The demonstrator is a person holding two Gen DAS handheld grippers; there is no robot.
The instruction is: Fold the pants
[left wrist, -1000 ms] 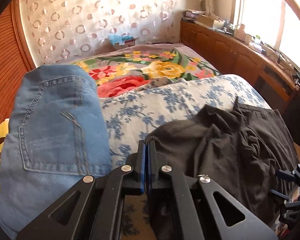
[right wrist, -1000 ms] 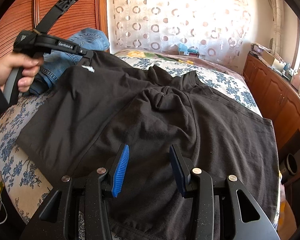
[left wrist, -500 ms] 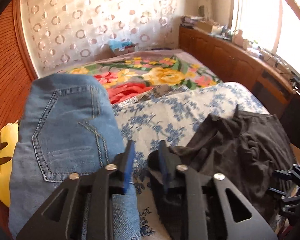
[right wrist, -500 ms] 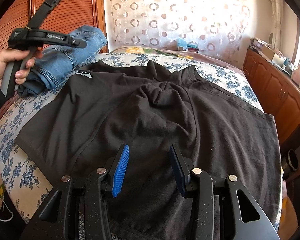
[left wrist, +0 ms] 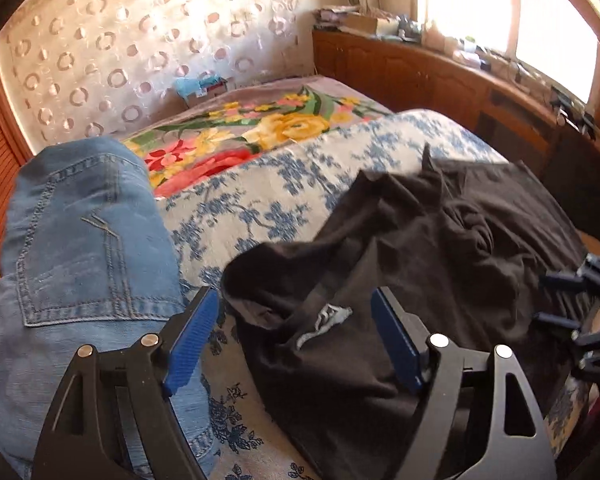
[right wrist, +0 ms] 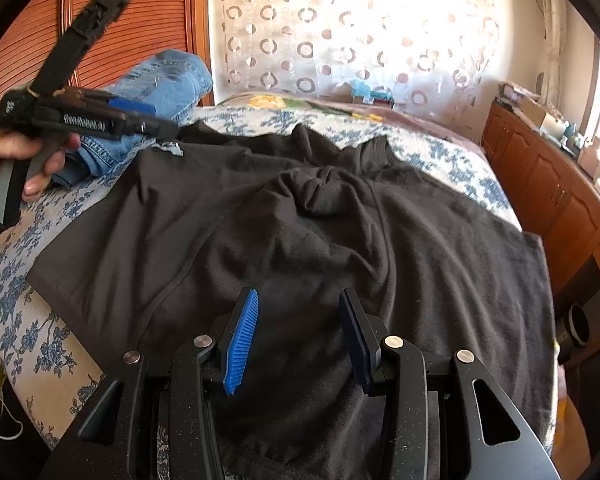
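Nearest us, our right claw [right wrist: 298,334] stood half spread, empty, over the black pants [right wrist: 300,232] lying across the bed [right wrist: 32,320]. Our left claw [left wrist: 294,334] had just been opening, nothing pinched, beside folded jeans [left wrist: 84,248]; bare bedspread lay beyond.

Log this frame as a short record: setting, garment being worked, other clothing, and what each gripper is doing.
setting: bed with blue-flowered cover
garment: black pants, spread out and rumpled, not yet folded
other clothing: folded jeans, at the left of the black pants
left gripper: jaws have just been opening; corner of the black pants lies between them, not pinched
right gripper: jaws apart over the black pants, gripping nothing
hand: holds the left gripper's handle
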